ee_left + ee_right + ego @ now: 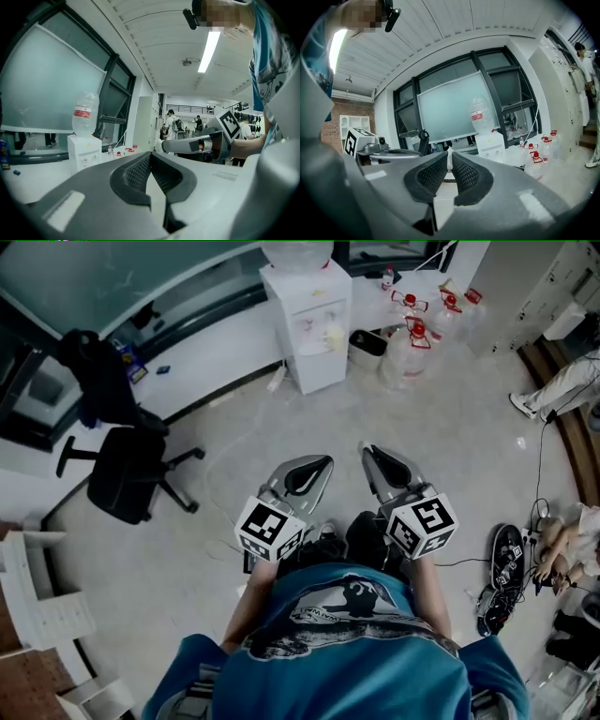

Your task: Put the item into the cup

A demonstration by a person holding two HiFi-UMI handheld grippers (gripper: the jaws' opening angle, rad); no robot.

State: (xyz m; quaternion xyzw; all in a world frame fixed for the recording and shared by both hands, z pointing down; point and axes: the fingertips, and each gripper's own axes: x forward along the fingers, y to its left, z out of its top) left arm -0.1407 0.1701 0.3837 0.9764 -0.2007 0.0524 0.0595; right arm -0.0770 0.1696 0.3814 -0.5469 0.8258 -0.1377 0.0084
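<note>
**A:** Where are the two grippers?

**B:** The person holds both in front of the body, side by side and a little apart, above the grey floor (450, 427). The left gripper (323, 465) and the right gripper (368, 451) both point forward, almost level.

**A:** How do the jaws of the left one stand?

**B:** They are closed. In the left gripper view the two dark pads meet at the tips, and nothing is between them.

**A:** And the right one?

**B:** Its jaws are nearly together, with only a narrow slit between them. In the right gripper view a thin white piece (449, 158) stands in this slit and rises a little above the tips. The pads seem to press on it. It is too small for me to tell what it is.

**A:** Where is the cup?

**B:** I cannot tell. No view shows it.

**A:** What stands around the person?

**B:** Ahead, a white water dispenser (307, 324) stands against the low wall. Just to the right of it, some big water bottles (408, 348) with red caps stand on the floor. A black office chair (127, 474) stands far to the left, well apart from the grippers.
</note>
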